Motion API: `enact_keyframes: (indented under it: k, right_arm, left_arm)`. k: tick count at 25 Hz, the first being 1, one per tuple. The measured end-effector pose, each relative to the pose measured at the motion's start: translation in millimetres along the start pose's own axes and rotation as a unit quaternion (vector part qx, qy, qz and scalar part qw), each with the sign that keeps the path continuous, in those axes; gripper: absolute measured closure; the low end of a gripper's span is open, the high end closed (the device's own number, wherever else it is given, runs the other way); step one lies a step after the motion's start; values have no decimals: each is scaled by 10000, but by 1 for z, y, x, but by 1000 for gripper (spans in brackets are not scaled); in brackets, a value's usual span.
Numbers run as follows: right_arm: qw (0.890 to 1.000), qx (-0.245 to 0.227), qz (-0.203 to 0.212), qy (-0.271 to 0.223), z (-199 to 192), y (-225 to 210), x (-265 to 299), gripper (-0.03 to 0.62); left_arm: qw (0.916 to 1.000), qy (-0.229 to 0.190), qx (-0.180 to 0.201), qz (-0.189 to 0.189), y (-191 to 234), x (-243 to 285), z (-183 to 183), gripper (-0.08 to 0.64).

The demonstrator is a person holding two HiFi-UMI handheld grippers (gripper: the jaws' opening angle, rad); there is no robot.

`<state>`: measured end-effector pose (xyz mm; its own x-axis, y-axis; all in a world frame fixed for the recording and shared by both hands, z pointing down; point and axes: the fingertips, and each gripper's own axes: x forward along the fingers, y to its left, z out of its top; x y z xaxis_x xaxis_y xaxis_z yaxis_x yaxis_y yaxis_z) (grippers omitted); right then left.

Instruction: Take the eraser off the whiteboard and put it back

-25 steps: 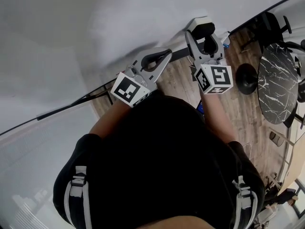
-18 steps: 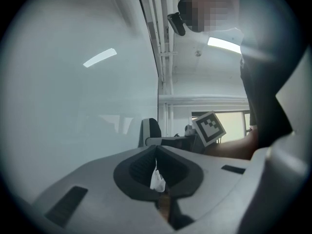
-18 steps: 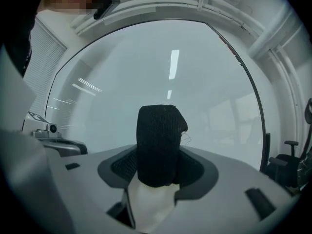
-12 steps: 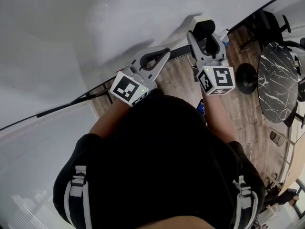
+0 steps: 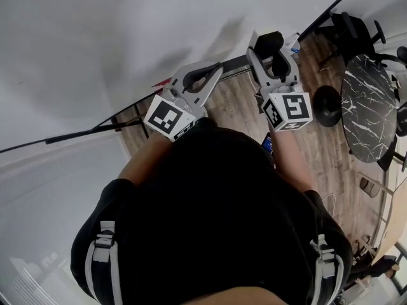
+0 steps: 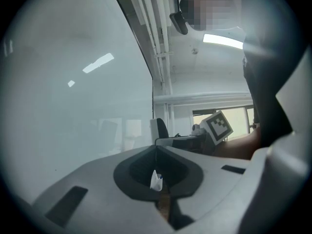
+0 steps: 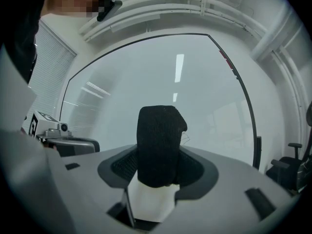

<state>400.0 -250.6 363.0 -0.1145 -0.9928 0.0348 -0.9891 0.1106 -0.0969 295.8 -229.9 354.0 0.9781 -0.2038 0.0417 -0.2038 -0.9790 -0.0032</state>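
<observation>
Sliding both grippers sideways along the whiteboard (image 5: 95, 43), we keep the jaws of the right gripper (image 5: 272, 43) clenched on the eraser (image 7: 161, 145), seemingly just off the board, and those of the left gripper (image 5: 218, 68) closed and empty, so we judge that only putting it back remains.

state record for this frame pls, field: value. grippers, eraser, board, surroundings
whiteboard: large glossy white whiteboard, in front of both grippers
left gripper: jaws together, nothing between them
right gripper: shut on the white-bodied eraser with black felt face
eraser pose: felt end out past the jaws, toward the whiteboard; contact cannot be told
floor: wood plank floor
nearby: round dark marbled table; black office chair
</observation>
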Motion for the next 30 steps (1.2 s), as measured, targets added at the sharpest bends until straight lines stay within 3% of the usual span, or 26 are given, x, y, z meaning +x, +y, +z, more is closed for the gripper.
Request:
enact_keyframes:
  k: [15,20,30]
  right_arm:
    - [9976,-68,692,66,-16,49,-76,371]
    - [9946,-18,1020,178,-31,72,-82,371]
    - [9864,23,1643,100,-33,134,-78,370]
  left_arm:
    - [9965,33,53,836,-63,-62,-5,554]
    - [9925,133,-9,1215,-68,-88,-14,554]
    - [9864,175,31,1632,-60,-141,-9,554]
